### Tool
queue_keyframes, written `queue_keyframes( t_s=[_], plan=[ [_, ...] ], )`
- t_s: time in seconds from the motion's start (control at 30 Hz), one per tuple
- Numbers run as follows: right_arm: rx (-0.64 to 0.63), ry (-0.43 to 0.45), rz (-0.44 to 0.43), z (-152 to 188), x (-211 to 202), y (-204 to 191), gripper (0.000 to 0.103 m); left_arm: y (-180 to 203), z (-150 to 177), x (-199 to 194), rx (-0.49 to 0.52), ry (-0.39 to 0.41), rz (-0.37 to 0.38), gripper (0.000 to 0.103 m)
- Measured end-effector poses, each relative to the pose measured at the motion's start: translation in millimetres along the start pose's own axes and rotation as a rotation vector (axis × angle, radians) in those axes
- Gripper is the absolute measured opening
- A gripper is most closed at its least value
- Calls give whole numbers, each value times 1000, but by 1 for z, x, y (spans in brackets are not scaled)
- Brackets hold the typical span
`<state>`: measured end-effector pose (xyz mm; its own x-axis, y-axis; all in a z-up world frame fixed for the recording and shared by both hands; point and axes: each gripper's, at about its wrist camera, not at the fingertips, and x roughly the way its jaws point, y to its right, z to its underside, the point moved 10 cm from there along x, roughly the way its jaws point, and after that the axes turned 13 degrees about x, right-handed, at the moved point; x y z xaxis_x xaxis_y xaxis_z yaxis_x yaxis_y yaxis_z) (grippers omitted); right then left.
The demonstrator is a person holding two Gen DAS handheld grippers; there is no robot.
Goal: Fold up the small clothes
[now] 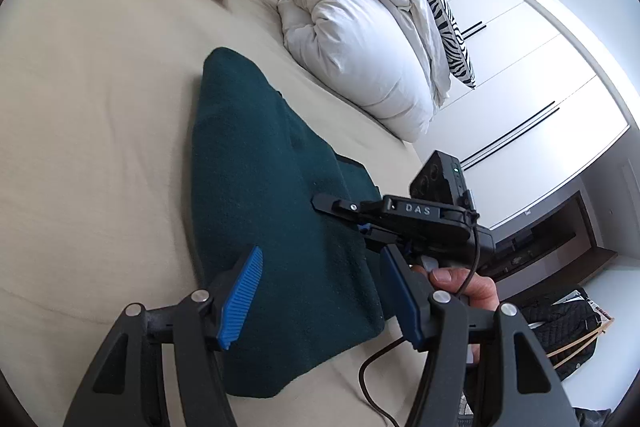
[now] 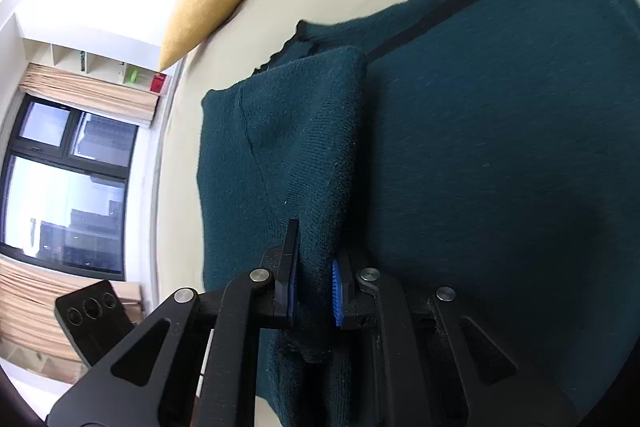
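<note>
The dark teal knitted sweater lies on the beige bed sheet, spread mostly flat. Its fabric is thick and a little fuzzy, with a fine knit texture. In the left wrist view it looks like a long shape that becomes narrow toward the far end, and a second layer shows at its right side. In the right wrist view one part, maybe a sleeve, is folded over the body and forms a raised ridge with a rounded end. A darker band runs diagonally across the upper part. The far edge near the neck looks slightly wavy. A seam line runs down the left panel.
</note>
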<state>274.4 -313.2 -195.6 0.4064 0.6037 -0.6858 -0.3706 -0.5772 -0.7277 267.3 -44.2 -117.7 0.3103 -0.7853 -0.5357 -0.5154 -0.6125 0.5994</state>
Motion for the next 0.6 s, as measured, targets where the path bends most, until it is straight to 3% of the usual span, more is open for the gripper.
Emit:
queue_keyframes(
  t_s=[0.27, 0.6],
  plan=[
    [-88, 63, 61, -13, -50, 8, 10, 24, -17, 20, 86, -18, -29, 63],
    [-45, 131, 115, -46, -116, 64, 10, 62, -33, 70, 232, -83, -82, 66]
  ],
)
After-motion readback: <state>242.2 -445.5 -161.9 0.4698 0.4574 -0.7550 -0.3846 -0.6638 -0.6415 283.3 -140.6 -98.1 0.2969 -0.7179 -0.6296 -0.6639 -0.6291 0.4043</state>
